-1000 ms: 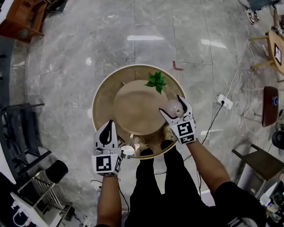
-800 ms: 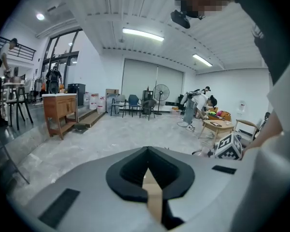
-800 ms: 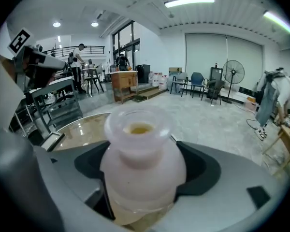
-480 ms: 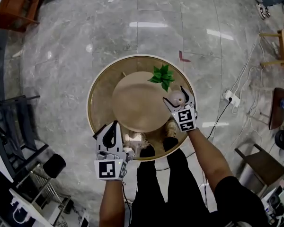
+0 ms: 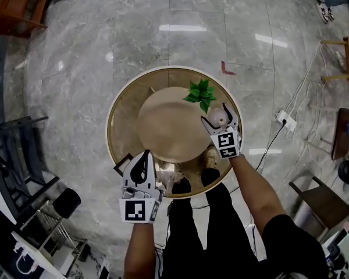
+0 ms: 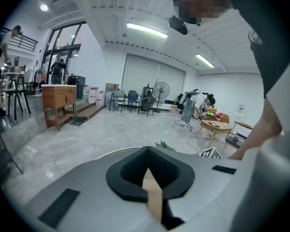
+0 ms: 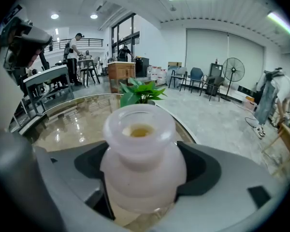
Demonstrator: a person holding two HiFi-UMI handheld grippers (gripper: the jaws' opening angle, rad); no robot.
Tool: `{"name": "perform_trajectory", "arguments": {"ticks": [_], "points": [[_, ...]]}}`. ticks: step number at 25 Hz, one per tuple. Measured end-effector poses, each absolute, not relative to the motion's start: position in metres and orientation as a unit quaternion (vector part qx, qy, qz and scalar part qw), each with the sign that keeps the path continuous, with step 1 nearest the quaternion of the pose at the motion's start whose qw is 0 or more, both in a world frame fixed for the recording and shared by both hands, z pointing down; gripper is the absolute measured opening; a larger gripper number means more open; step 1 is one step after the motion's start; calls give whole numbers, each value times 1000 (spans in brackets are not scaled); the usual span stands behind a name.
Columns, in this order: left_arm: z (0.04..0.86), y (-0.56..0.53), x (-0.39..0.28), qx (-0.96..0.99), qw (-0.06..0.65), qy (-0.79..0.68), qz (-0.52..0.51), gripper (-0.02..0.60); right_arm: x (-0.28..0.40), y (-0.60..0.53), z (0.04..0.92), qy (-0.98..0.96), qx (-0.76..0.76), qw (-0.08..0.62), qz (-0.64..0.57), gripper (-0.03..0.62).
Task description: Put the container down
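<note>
A frosted white container (image 5: 216, 119) with an open round mouth is held in my right gripper (image 5: 221, 120), whose jaws are shut on its body. In the right gripper view the container (image 7: 141, 153) fills the middle, upright, above the glass top. It hangs over the right part of a round gold-rimmed glass table (image 5: 117, 112), just near of a small green plant (image 5: 200, 93). My left gripper (image 5: 141, 168) is at the table's near-left rim, jaws together with nothing held; in the left gripper view (image 6: 149, 170) only a thin tan sliver shows between them.
A tan round disc (image 5: 166, 127) lies at the table's middle. The person's shoes (image 5: 180, 185) show through the glass. A power strip (image 5: 281, 119) with cables lies on the floor at right. A black metal frame (image 5: 17, 156) stands at left.
My right gripper has carried the container a little farther over the table, toward the plant. The left gripper has drifted slightly near and right along the rim.
</note>
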State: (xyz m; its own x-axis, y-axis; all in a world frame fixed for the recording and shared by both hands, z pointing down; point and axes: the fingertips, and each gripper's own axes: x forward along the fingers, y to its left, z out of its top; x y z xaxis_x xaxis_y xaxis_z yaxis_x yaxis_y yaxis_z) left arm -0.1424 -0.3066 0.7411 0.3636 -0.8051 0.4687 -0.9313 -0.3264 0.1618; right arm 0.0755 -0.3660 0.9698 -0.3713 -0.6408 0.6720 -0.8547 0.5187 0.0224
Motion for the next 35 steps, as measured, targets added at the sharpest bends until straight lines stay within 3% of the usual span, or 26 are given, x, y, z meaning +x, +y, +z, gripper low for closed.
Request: {"name": "perform_trajectory", "arguments": {"ticks": [8,16,23,33,35], "points": [[721,-303,-140,800,202,-547,142,-5,77,-353,940,-815,465,301,170,411],[661,-291,-134,806,189,-548,121,-5,63,-325,800,-853,458,221,118,407],[590,-272,-124,815,166,-546,96,-5,67,-301,656,-861,474,166,74,270],[512,-273,-135,822,121,-551,70,-5,56,-279,530,-875,472,103,19,13],[502,-264,-138,823,117,-552,67,-5,53,-271,514,-880,467,89,17,0]]}}
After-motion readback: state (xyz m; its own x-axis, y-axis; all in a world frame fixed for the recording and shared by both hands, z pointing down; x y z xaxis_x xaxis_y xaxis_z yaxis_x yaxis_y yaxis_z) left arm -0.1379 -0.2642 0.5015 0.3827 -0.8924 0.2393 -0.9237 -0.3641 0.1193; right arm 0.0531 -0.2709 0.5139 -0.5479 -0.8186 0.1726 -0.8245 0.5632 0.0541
